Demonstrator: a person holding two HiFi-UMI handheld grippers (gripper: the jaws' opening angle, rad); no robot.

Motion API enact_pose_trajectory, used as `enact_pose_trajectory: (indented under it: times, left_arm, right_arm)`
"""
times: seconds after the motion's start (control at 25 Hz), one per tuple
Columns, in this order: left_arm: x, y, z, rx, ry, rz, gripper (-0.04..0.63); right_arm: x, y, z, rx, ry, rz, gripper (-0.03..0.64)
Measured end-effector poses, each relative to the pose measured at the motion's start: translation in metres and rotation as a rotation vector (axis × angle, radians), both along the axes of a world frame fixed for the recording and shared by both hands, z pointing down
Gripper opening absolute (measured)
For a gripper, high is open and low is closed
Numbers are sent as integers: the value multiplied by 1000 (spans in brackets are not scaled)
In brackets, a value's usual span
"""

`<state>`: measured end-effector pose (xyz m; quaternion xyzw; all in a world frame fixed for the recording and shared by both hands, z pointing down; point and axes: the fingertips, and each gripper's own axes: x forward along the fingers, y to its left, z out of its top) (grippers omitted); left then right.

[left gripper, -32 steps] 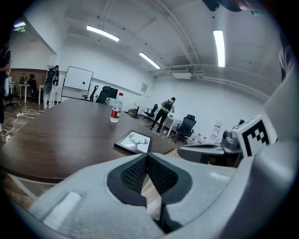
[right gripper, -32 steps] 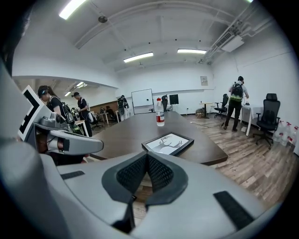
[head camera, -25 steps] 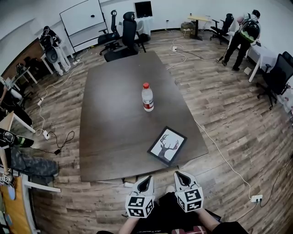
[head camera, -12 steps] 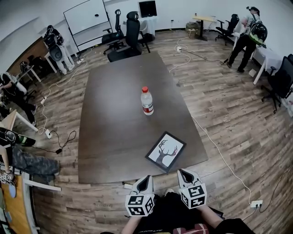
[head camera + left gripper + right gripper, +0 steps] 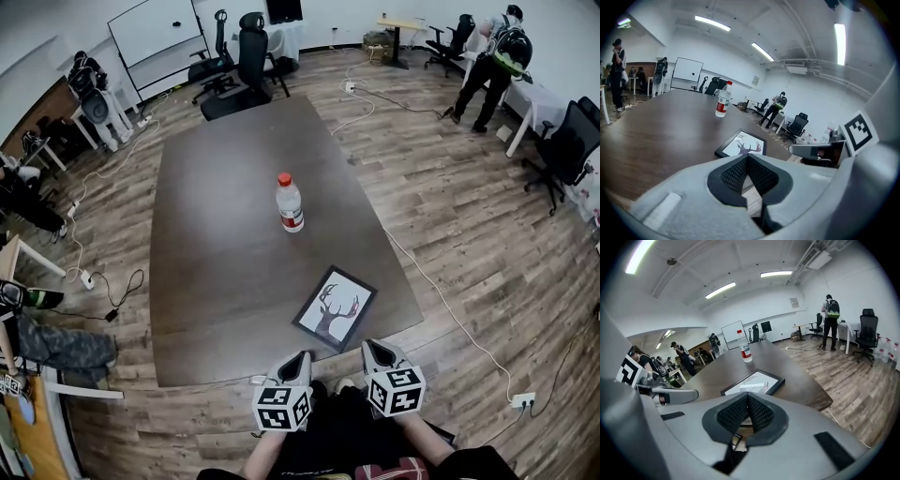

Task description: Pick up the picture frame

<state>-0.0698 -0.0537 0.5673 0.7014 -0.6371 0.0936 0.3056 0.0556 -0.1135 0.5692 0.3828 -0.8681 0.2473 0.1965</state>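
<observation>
Dark brown wooden table [image 5: 216, 281]: a long rectangular top that runs from the near edge by the grippers toward the far end of the room.
Clear plastic bottle [image 5: 289, 202]: stands upright near the middle of the table with its red cap on. How full it is cannot be made out.
Bottle label: a red and white band round the lower body, with print too small to read.
Black rectangular picture frame [image 5: 334, 307]: lies flat on the table by the near right corner, turned at an angle to the edges. It is nearer than the bottle and well apart from it.
Frame contents: a white sheet showing a dark deer head with branching antlers and a touch of red.
Left gripper [image 5: 296, 361]: grey, held just off the near table edge, to the near left of the frame and not touching it. Its jaws are pressed together with nothing between them.
Right gripper [image 5: 371, 347]: grey, beside the left one, just short of the frame's near corner and apart from it. Its jaws are likewise closed on nothing.
Marker cubes [image 5: 279, 409]: one white cube on each gripper, printed with black square patterns rather than letters.
Wood plank floor [image 5: 450, 225]: a white cable [image 5: 441, 300] runs along the right of the table to a white power strip [image 5: 522, 403].
Far end: a whiteboard [image 5: 155, 28] at far left, black office chairs [image 5: 251, 47] by the table's far end, and a person with a backpack [image 5: 492, 61] standing at far right.
</observation>
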Motion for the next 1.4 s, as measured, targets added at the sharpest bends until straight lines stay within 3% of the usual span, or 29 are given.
enact_pose_trajectory:
  times: [0.36, 0.52, 0.84, 0.96, 1.08, 1.4]
  left_arm:
    - [-25, -48, 0, -50, -58, 88, 9]
    - [-27, -58, 19, -147, -49, 167, 11]
    - [-52, -92, 25, -175, -90, 198, 11]
    - [-50, -99, 28, -197, -69, 239, 111]
    - [-46, -108, 29, -202, -61, 274, 121]
    - [-43, -120, 41, -236, -83, 325, 124]
  right_arm:
    - [4, -28, 8, -61, 26, 177, 8]
    - [9, -39, 9, -44, 51, 262, 8]
    - [-10, -51, 23, -107, 78, 288, 58]
    - [-13, -52, 28, -139, 82, 294, 103]
    - [-14, -54, 32, -160, 80, 306, 148]
    - [-15, -58, 50, -217, 83, 357, 153]
